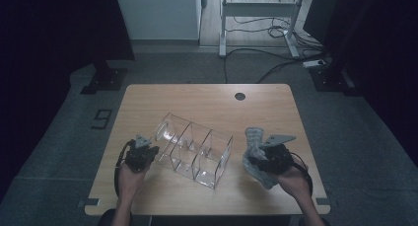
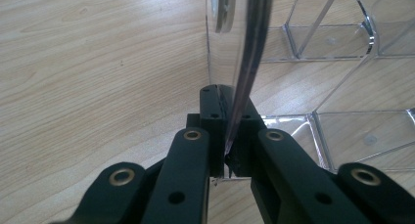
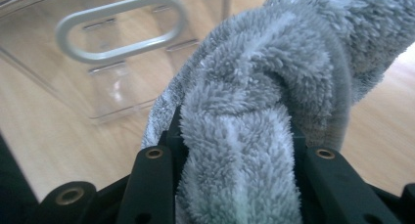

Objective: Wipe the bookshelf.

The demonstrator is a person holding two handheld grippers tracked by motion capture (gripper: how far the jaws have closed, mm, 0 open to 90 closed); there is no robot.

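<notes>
High view: the clear acrylic organizer [image 1: 193, 149] lies mid-table, the left gripper [image 1: 148, 154] at its left end and the right gripper [image 1: 256, 159] off its right end.
Left gripper view: jaws pinch the organizer's wall.
Right gripper view: jaws clamp a bunched grey microfibre cloth [image 3: 254, 116] just beside the organizer.

clear glossy plastic organizer [image 1: 194, 149], fluffy grey terry cloth [image 3: 274, 87], matt light wood-grain table [image 1: 207, 100], matt black plastic jaws
</notes>
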